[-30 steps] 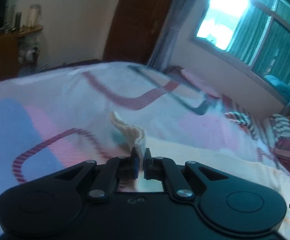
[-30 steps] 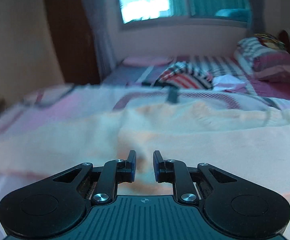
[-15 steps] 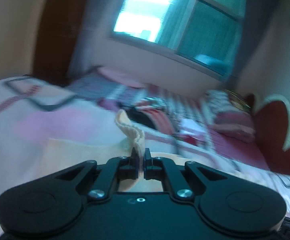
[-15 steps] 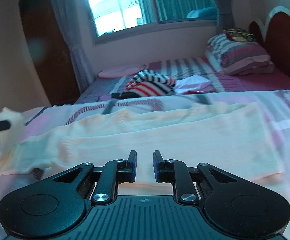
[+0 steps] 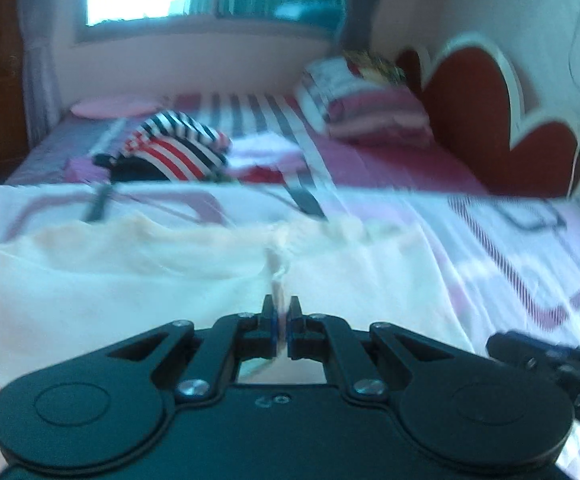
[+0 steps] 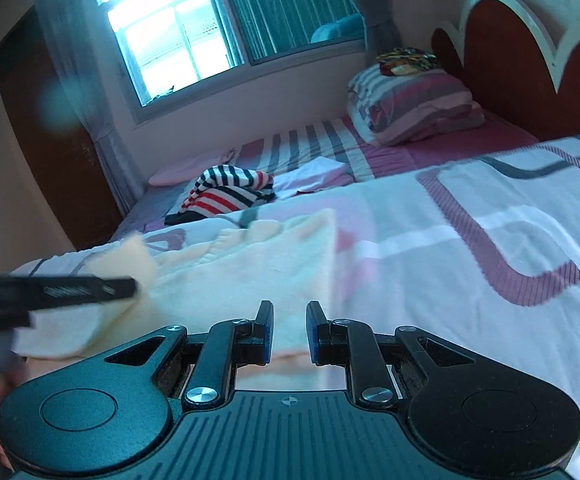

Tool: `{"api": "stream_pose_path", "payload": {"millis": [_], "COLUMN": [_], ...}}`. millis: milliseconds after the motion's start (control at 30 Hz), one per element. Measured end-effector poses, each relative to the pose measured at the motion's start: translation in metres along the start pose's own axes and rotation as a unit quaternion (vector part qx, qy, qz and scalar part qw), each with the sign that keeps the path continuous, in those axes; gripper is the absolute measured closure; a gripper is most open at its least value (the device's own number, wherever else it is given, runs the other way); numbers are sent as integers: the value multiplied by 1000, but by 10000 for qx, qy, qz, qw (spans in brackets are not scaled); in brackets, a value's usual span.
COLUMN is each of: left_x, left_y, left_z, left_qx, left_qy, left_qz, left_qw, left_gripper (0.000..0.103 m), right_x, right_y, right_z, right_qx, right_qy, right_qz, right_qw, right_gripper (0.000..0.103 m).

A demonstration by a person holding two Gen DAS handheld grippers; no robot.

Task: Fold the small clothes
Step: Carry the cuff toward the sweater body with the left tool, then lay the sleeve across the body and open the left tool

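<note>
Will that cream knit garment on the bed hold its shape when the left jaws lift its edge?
Probably not: the cream knit garment sags in soft folds from the left gripper, so it's likely floppy. It also looks light, rising from one pinched corner.

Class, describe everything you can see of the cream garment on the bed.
The cream garment is soft, knit-looking cloth lying mostly flat on the patterned bedspread, with a straight right edge. Its left corner is lifted and pinched in the left gripper. The right gripper, jaws apart, hangs at its near edge; contact is unclear.
</note>
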State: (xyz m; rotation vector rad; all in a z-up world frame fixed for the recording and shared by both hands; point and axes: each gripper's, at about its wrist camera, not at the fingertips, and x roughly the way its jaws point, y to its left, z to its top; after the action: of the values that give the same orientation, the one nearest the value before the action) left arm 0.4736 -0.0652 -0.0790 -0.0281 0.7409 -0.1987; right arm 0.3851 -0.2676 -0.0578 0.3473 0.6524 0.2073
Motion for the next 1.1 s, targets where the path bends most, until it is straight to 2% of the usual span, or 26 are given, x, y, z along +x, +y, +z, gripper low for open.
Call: {"api": "stream_pose_path", "payload": {"millis": [67,100,133,167,200,233,267,333,467,567,667,700,733,767,800,900,967,1100], "left_x": [17,24,22,17,10,-2,-16,-39,-79,-93,-85,-82,-77,-74,-65,-66,-66,-69], "left_y": [-12,-18,-25,-29,-29,-24,-17,2,76,142,177,181,185,188,185,183,187,188], "left_z": [-9,-15,-21,-25,-27,-30,-34,-40,-60,-75,-82,-84,-85,-87,-84,-84,-82,-80], "left_qx": [151,230,377,477,506,462,440,441,95,-442,-647,-633,-625,-629,-624,-558,-545,-417], "left_qy": [313,443,292,240,234,85,-121,-321,-561,-502,-189,-133,-78,-49,-13,-55,-43,-31], "left_qz": [-161,-251,-272,-317,-389,-372,-319,-96,967,1642,1712,1687,1623,1601,1590,1630,1626,1538], "left_qw": [9993,9984,9985,9981,9977,9982,9984,9985,9937,9842,9829,9835,9847,9851,9853,9850,9852,9872], "left_gripper": [98,83,67,55,29,20,22,29,31,23,31,37,41,45,48,47,48,57], "right_x": [-4,-6,-8,-11,-13,-15,-15,-11,13,41,62,66,69,73,77,74,64,30], "right_y": [-10,-14,-18,-20,-21,-20,-18,-9,11,27,40,44,48,54,57,66,71,67], "right_z": [0,0,0,0,1,2,4,6,7,1,-5,-4,-2,0,0,4,10,28], "right_qx": [152,245,339,424,465,451,417,352,434,454,352,282,208,120,61,-262,-496,-669], "right_qy": [22,27,25,-6,-76,-120,-67,37,319,726,802,783,783,830,902,757,517,-113], "right_qz": [56,90,70,73,159,354,439,599,835,843,703,646,606,589,559,499,459,249], "right_qw": [9999,9997,9994,9991,9988,9983,9981,9976,9951,9928,9937,9944,9949,9947,9943,9955,9964,9974], "right_gripper": [85,78,43,27,23,23,25,47,49,49,49,55,87,99,99,99,99,99]}}
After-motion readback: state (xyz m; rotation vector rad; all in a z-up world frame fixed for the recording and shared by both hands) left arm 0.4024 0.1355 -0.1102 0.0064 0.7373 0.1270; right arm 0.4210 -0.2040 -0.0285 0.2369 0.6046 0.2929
